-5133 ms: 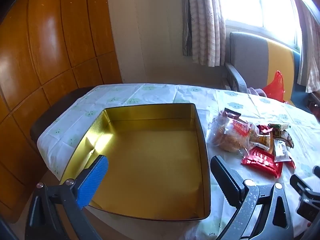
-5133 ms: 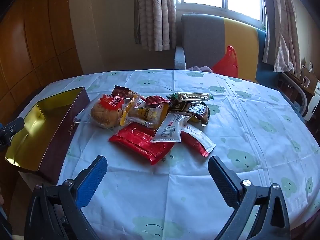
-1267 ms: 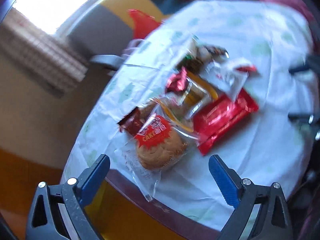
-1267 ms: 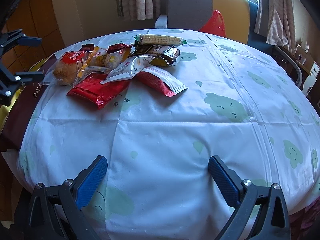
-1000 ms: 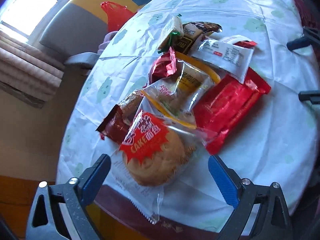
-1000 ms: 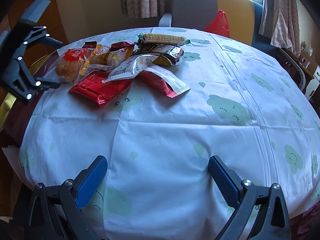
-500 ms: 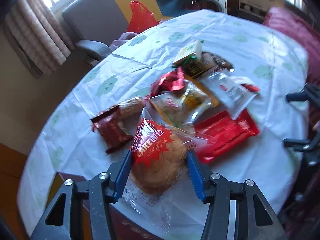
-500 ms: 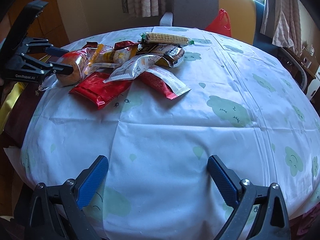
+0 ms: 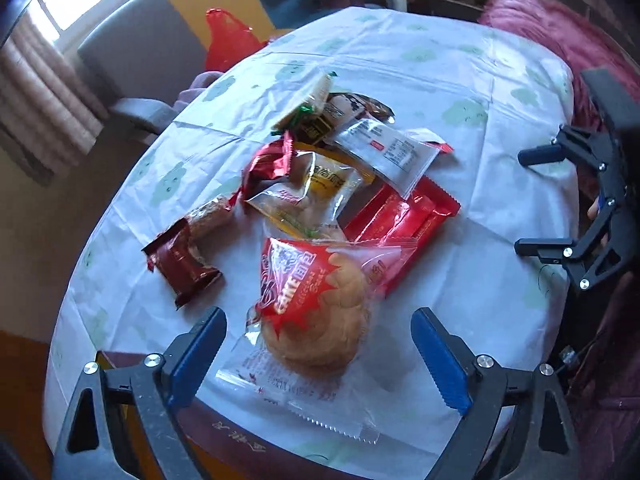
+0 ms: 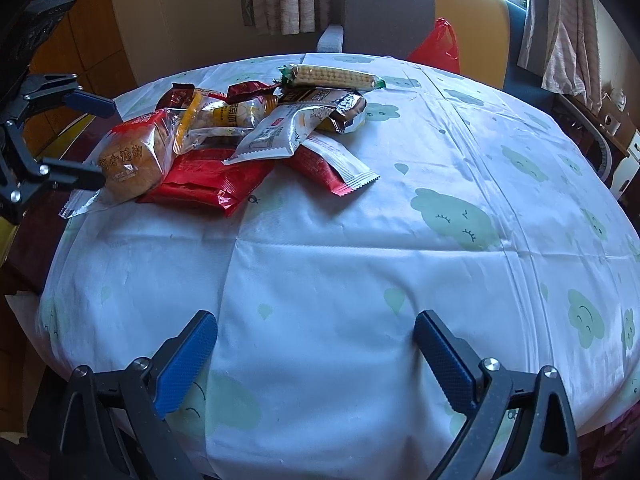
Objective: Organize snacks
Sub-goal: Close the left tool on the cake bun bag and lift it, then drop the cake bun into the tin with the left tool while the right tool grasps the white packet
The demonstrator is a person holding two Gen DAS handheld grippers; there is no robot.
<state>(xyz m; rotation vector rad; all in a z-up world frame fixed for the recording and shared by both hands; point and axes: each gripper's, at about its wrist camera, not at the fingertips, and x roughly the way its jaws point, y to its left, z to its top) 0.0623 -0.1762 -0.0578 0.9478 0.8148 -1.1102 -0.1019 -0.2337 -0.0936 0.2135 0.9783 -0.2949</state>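
- left gripper with blue-padded black fingers: jaws wide apart, one either side of the clear-wrapped round cake with red label, not pinching it
- cake pack lies at the near end of the snack pile, on the white tablecloth with pale green clouds, its tail next to the gold tin's dark red rim
- flat shiny red packet just beside the cake, partly under it
- dark red wrapped bar apart, to the cake's left
- white sachet with printed label on top of the pile
- long wafer pack at the far end
- right gripper: jaws spread, holding nothing, over bare cloth, well apart from the snacks
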